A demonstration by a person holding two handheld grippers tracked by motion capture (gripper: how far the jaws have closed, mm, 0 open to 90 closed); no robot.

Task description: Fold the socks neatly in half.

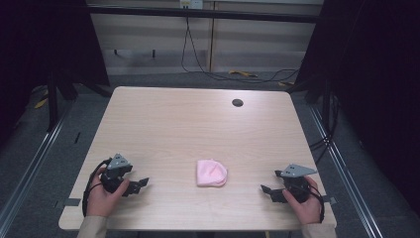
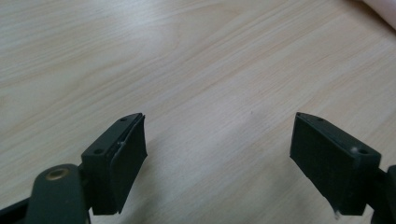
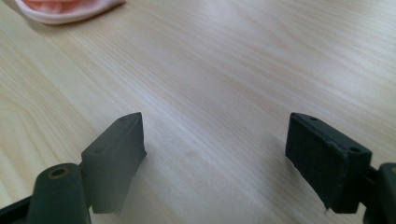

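Both sets of tongs sit low on the pale wooden tabletop [image 1: 198,124] in the high view. Left tongs [image 1: 140,184] at lower left, jaws spread wide and released, bare wood between them in the left gripper view. Right tongs [image 1: 269,192] at lower right, likewise released, holding nothing. Between the two, low centre of the frame, lies a small pink cloth [image 1: 211,172], well apart from both. Its edge peeks in at the upper left of the right gripper view. A dark round hole [image 1: 237,102] marks the tabletop's upper right.

table [image 1: 173,124]: light wood | grommet hole [image 1: 237,102]: far right | floor cables [image 1: 218,74]
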